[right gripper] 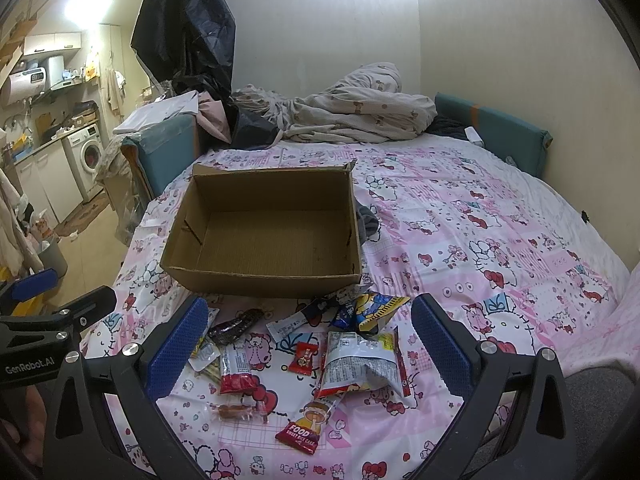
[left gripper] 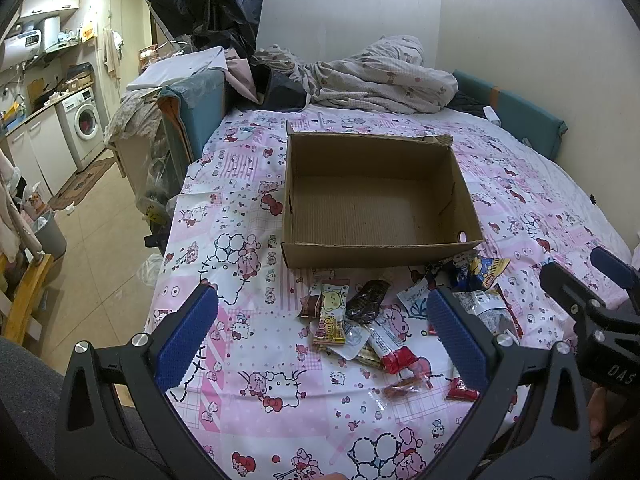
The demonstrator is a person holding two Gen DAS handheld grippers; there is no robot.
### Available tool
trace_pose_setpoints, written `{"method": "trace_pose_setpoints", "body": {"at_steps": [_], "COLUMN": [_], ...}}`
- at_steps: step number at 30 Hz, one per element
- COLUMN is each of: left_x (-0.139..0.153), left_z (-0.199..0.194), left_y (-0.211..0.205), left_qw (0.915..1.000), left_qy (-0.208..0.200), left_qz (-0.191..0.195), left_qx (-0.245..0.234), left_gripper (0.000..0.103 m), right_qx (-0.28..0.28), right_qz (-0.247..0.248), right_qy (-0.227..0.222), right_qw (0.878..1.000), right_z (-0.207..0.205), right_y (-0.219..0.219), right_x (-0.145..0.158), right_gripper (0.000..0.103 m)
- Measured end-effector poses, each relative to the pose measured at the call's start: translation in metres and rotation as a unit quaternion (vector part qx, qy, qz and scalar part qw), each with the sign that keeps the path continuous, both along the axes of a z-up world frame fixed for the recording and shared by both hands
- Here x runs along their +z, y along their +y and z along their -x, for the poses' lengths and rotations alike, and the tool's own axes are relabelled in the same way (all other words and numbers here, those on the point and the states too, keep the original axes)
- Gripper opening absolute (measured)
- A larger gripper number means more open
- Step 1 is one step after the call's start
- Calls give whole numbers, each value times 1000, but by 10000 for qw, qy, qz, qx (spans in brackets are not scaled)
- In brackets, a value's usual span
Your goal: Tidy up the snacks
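Note:
An empty cardboard box (left gripper: pixel 372 208) (right gripper: pixel 264 236) sits open on the pink cartoon bedsheet (left gripper: pixel 248 200). Several snack packets lie loose in front of it: a yellow bar (left gripper: pixel 331 316), a dark wrapper (left gripper: pixel 367 298) (right gripper: pixel 235 325), a red-and-white bar (left gripper: pixel 390 350) (right gripper: pixel 237 368), a silver pouch (right gripper: pixel 360 360), a small red candy (right gripper: pixel 303 357), a rice cake packet (right gripper: pixel 306 426) and a blue-yellow packet (right gripper: pixel 378 308). My left gripper (left gripper: pixel 320 332) hovers open above the left of the pile. My right gripper (right gripper: pixel 306 344) hovers open over the pile, holding nothing.
A crumpled blanket (left gripper: pixel 376 76) and dark clothes lie at the head of the bed. A teal padded rail (left gripper: pixel 516 108) runs along the wall. Left of the bed the floor (left gripper: pixel 100 216) drops away toward a washing machine (left gripper: pixel 86 120) and a bin (left gripper: pixel 50 232).

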State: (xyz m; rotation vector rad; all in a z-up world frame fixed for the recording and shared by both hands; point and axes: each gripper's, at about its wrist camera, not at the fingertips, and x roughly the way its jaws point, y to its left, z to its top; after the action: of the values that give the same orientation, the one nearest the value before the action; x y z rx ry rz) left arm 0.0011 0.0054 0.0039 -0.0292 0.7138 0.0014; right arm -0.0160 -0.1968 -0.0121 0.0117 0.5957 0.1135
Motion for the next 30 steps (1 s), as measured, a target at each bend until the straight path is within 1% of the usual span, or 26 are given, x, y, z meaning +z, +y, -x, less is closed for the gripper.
{"method": "trace_pose_setpoints", "body": {"at_steps": [12, 25, 30], "left_x": [-3, -1, 0], "left_z": [0, 2, 3], "left_y": [-4, -3, -4], "left_qw": [10000, 10000, 9999], "left_qy": [-19, -66, -65], "left_qz": [-56, -8, -84], "left_qx": [-11, -7, 5], "left_gripper": [103, 103, 103], "right_qx": [5, 5, -48], "right_qz": [3, 26, 36], "right_qy": [-18, -13, -14], "right_qw": [10000, 10000, 10000], "right_z": [0, 3, 2], "right_y": [1, 0, 0], "right_x": [0, 0, -3], "right_gripper": [103, 103, 103]}}
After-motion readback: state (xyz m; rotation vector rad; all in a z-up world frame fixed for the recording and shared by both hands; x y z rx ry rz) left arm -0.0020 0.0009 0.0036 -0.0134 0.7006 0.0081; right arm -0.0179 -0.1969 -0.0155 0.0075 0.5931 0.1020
